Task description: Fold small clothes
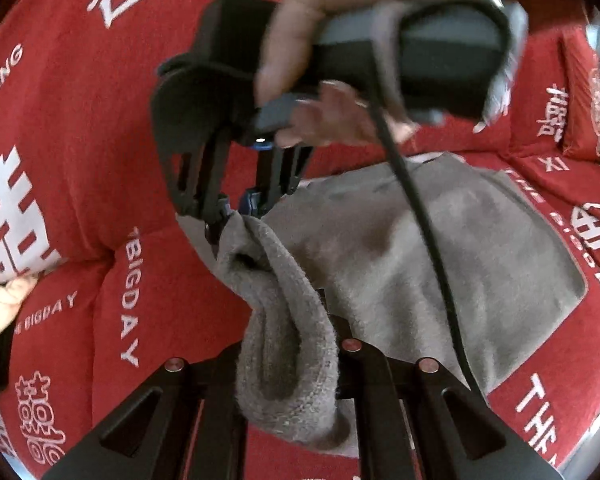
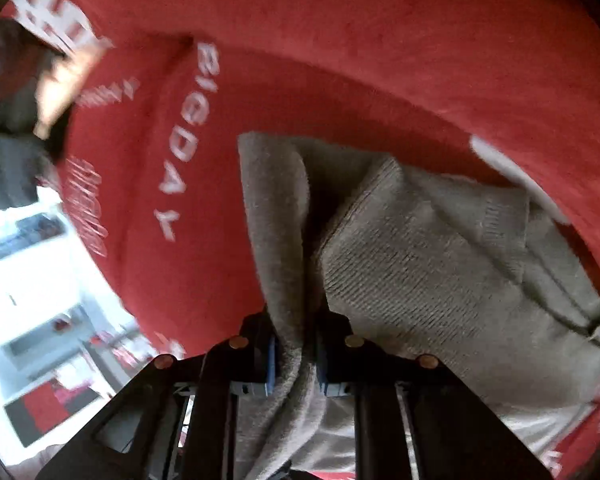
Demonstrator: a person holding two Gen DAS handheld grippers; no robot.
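Observation:
A grey knitted garment (image 1: 440,248) lies on a red bedspread (image 1: 80,128). Its near edge is lifted into a rolled fold (image 1: 288,344). My left gripper (image 1: 296,364) is shut on this fold at the bottom of the left wrist view. My right gripper (image 1: 230,210), held by a hand (image 1: 312,40), pinches the same edge further away. In the right wrist view the right gripper (image 2: 296,360) is shut on the grey garment (image 2: 420,248), which hangs up between its blue pads (image 2: 271,364).
The red bedspread (image 2: 340,60) with white lettering fills both views. A peach cloth (image 1: 4,308) lies at the left edge. Red pillows (image 1: 572,100) sit at the far right. A black cable (image 1: 420,220) runs across the garment. The bed edge and a bright floor (image 2: 40,300) show at left.

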